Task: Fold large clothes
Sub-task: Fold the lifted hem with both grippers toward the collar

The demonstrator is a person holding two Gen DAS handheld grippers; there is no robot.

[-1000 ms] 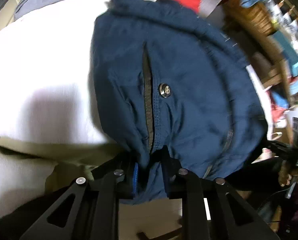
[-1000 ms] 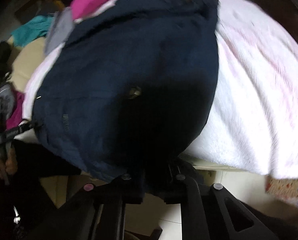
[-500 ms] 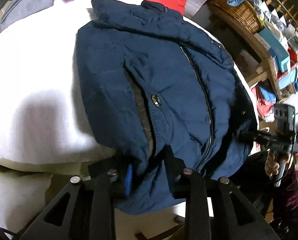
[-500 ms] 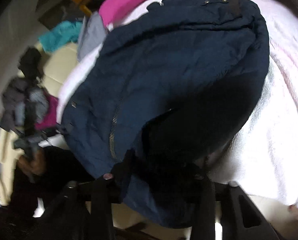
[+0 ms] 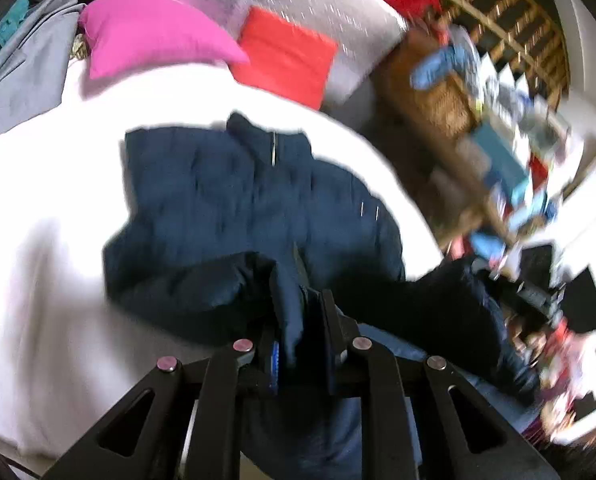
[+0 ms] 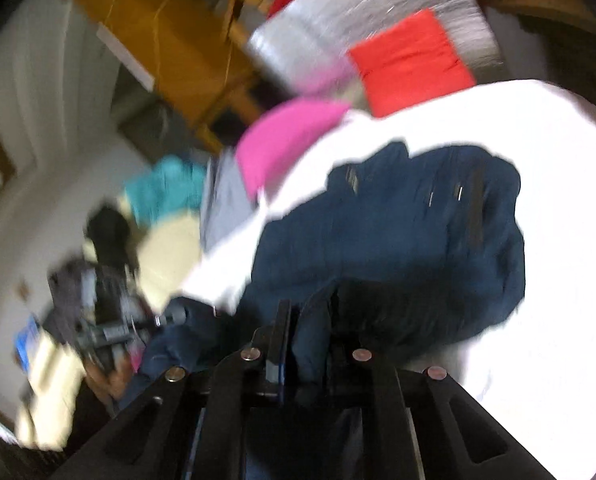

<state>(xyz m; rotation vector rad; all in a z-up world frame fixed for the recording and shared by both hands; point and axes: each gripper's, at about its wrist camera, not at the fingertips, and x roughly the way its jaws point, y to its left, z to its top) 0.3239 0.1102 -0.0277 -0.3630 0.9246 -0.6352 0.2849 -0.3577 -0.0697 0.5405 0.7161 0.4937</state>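
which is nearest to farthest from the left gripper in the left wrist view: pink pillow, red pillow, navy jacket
From the left gripper:
1. navy jacket, clamped between its fingers, spread on the white bedding ahead.
2. pink pillow, far end, upper left.
3. red pillow, far end, right of the pink one; these two are too close to call.

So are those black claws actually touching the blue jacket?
Touching. In the left wrist view the left gripper pinches a fold of the navy jacket; the right gripper does likewise in its view.
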